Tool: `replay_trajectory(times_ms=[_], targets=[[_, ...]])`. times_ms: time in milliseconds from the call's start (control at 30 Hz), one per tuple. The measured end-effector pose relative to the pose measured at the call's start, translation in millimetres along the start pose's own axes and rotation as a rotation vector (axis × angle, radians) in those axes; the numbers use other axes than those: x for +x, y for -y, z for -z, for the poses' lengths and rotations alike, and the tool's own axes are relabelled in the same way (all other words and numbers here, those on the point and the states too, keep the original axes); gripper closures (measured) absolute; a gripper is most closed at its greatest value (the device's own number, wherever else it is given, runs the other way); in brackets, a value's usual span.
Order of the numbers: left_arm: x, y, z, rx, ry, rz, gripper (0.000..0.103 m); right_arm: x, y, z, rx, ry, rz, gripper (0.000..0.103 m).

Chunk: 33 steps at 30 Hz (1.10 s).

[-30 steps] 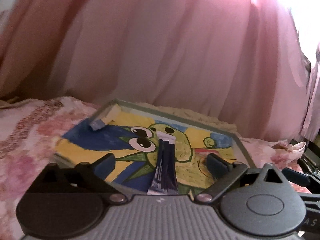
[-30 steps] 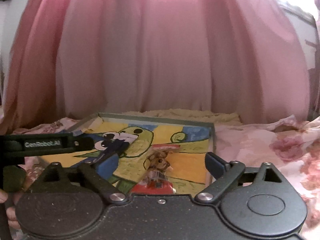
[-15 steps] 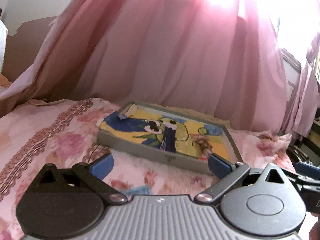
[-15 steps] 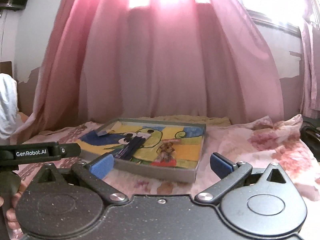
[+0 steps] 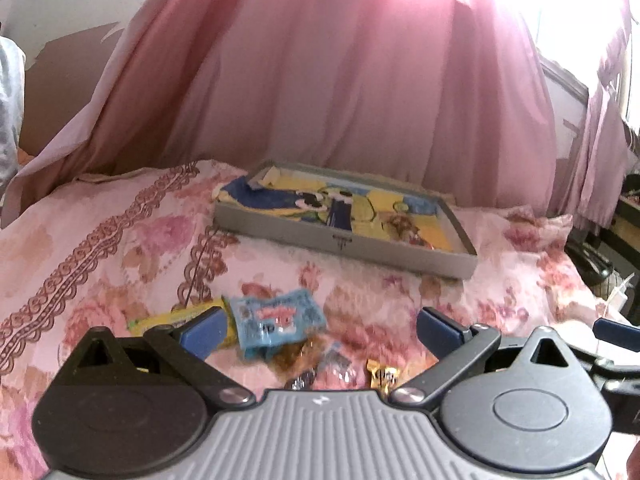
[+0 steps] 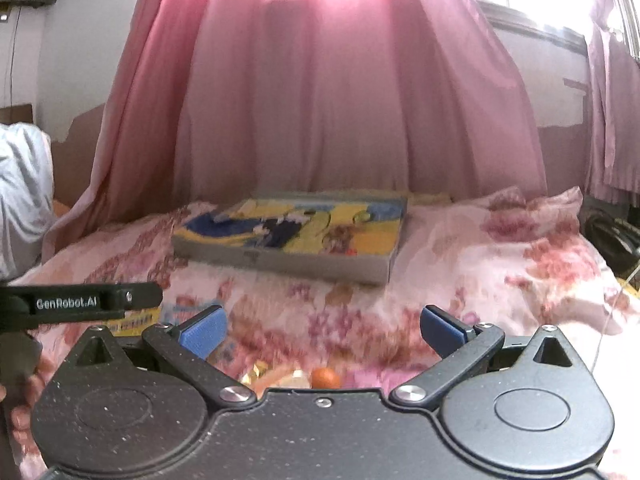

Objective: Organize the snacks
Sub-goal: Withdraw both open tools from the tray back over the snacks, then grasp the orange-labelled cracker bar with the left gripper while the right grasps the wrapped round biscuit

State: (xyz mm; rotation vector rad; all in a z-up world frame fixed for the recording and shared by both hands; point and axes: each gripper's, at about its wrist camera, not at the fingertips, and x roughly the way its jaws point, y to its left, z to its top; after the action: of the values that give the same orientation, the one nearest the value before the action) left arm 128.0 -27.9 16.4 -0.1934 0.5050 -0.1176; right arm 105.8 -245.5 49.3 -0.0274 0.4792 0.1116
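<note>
A grey tray (image 5: pixel 404 249) with a cartoon picture inside lies on the bed; it holds a dark blue snack stick (image 5: pixel 340 214) and a brown snack packet (image 5: pixel 404 226). The tray also shows in the right wrist view (image 6: pixel 320 266). My left gripper (image 5: pixel 316 330) is open and empty, above loose snacks: a light blue packet (image 5: pixel 276 316), a yellow packet (image 5: pixel 168 320) and small wrapped candies (image 5: pixel 382 374). My right gripper (image 6: pixel 320 330) is open and empty; an orange candy (image 6: pixel 325 378) lies below it.
The floral pink bedspread (image 5: pixel 100 248) covers the bed. Pink curtains (image 5: pixel 360 80) hang behind the tray. The left gripper's arm (image 6: pixel 80 302) shows at the left of the right wrist view. Dark objects (image 5: pixel 596 264) stand off the bed's right side.
Both grippers have pulled back from the tray toward the near side of the bed. The tray now looks smaller and farther, and the loose snacks have come into view below the fingers.
</note>
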Motion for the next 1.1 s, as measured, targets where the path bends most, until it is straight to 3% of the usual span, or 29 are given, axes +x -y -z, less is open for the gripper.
replay_trajectory(times_ms=[533,1100], targets=[[20.4,0.6,43.5,0.035,-0.174,0.033,0.0,24.3,0.5,45.8,-0.017,-0.26,-0.011,0.001],[52.7,13.3,49.1,0.076,-0.308,0.129,0.0,50.1,1.7,52.4,-0.084,-0.342,-0.062,0.001]])
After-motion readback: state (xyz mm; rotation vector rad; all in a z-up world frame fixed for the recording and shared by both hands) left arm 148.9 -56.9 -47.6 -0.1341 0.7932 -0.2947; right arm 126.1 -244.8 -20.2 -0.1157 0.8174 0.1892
